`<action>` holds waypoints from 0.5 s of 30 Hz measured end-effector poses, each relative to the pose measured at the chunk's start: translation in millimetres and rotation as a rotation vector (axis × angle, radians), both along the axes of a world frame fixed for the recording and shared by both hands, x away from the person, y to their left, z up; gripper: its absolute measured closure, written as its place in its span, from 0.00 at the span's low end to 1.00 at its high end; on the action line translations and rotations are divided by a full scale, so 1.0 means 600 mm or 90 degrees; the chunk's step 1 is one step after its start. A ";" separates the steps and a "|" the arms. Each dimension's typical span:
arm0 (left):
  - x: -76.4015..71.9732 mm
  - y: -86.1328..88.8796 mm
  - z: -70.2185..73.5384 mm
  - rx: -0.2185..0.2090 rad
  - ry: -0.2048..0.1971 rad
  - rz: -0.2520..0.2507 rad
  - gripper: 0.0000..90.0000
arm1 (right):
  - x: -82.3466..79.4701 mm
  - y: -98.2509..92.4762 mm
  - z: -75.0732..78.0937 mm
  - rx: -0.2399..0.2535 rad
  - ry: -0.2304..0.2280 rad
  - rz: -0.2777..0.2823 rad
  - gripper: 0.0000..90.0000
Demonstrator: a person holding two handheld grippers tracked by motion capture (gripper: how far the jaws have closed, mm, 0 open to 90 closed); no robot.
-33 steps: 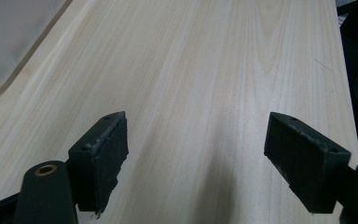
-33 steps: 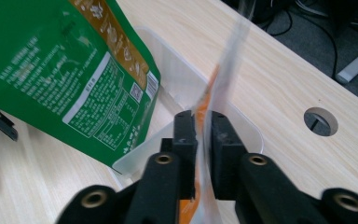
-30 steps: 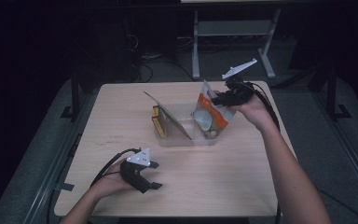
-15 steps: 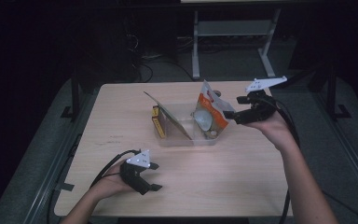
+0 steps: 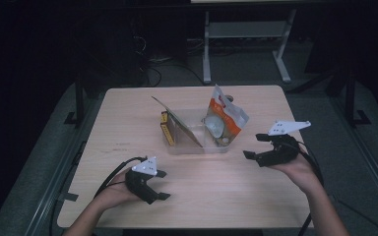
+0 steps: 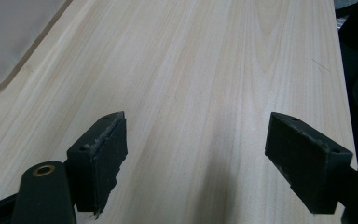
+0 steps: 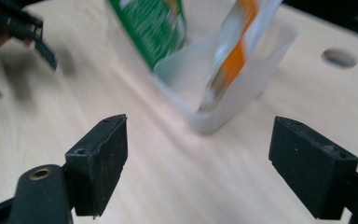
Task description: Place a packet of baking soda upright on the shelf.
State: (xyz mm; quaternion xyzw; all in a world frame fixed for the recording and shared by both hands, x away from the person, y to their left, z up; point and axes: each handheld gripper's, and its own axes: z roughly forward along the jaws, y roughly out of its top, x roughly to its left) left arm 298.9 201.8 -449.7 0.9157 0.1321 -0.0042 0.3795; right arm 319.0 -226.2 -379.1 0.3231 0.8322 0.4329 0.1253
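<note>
A pale wooden table (image 5: 128, 123) carries a clear plastic bin (image 5: 197, 140) near its centre, with an orange-and-white packet (image 5: 226, 118) standing upright in the bin's three o'clock end and a flat green-faced pack (image 5: 177, 125) leaning at its nine o'clock end. At three o'clock of the bin, apart from it, the right gripper (image 5: 256, 147) has just opened its jaws wide, nothing between them. At seven o'clock the left gripper (image 5: 161, 184) rests, jaws spread and empty. The packet looks newly placed; the next move likely calls for finding another item.
</note>
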 end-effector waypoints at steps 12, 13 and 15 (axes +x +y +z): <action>-0.002 0.000 -0.001 0.007 0.001 -0.004 0.23 | -0.037 0.011 -0.086 -0.027 0.057 0.045 0.23; -0.002 0.000 -0.001 0.008 0.001 -0.006 0.23 | -0.036 0.013 -0.089 -0.033 0.056 0.048 0.23; -0.002 -0.001 -0.001 0.008 0.000 -0.006 0.23 | -0.035 0.016 -0.091 -0.036 0.056 0.053 0.23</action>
